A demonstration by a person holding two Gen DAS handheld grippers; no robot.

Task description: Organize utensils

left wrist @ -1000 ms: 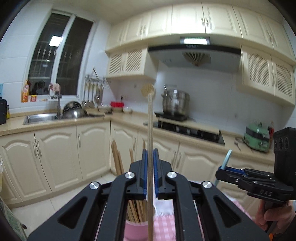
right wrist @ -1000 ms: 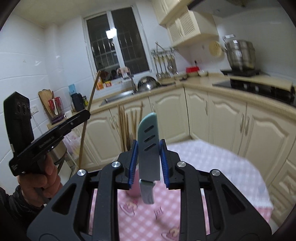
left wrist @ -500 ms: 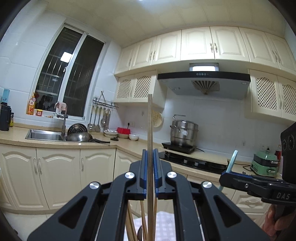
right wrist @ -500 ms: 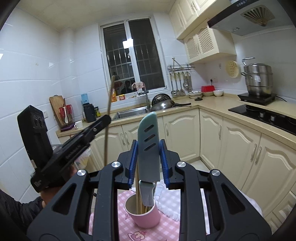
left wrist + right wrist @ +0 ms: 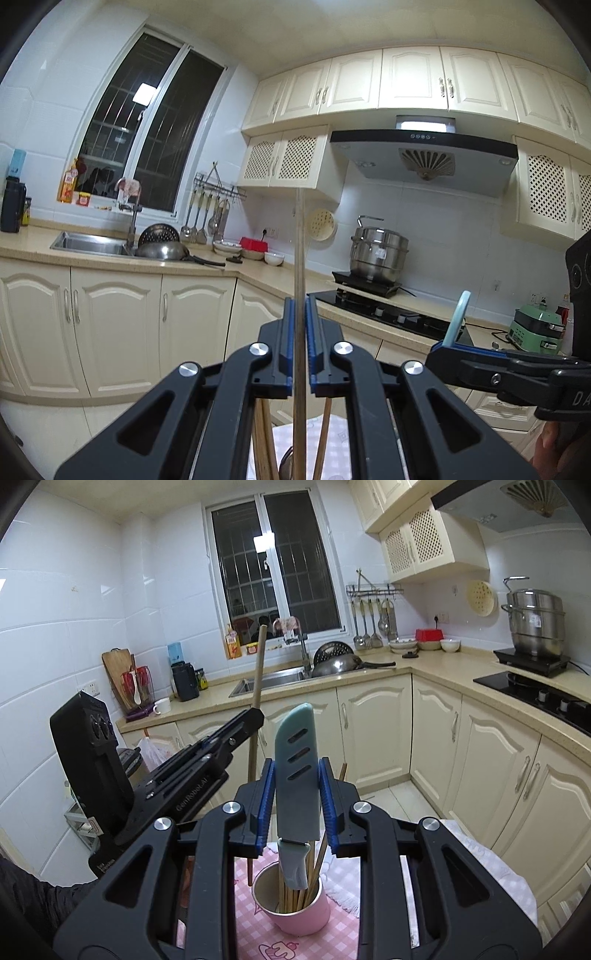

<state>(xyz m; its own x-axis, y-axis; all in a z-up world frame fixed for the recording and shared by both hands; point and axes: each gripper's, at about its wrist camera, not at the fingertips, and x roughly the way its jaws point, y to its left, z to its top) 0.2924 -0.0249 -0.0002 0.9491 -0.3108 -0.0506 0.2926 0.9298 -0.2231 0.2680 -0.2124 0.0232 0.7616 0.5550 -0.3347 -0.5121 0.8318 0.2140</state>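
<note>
My left gripper (image 5: pixel 300 308) is shut on one long wooden chopstick (image 5: pixel 300 240), held upright. In the right wrist view the left gripper (image 5: pixel 255 716) comes in from the left, and the chopstick (image 5: pixel 258 664) ends just left of the pink cup's (image 5: pixel 306 914) rim. My right gripper (image 5: pixel 296 775) is shut on a teal sheathed knife (image 5: pixel 295 738), tip up. The knife's handle (image 5: pixel 293 864) hangs at the cup's mouth; I cannot tell if it is inside. Several chopsticks (image 5: pixel 314 864) stand in the cup. The left wrist view shows the right gripper (image 5: pixel 448 349) with the knife (image 5: pixel 457 317) at the right.
The cup stands on a pink checked tablecloth (image 5: pixel 221 923). Cream floor cabinets (image 5: pixel 373 731) run behind the table, with a sink (image 5: pixel 273 679) and a stove (image 5: pixel 546 698) on the counter. A person's hand (image 5: pixel 550 443) holds the right gripper's handle.
Both views have tilted up from the table toward the cabinets. In the right wrist view the left gripper and its chopstick came in toward the cup, which now sits under the knife handle.
</note>
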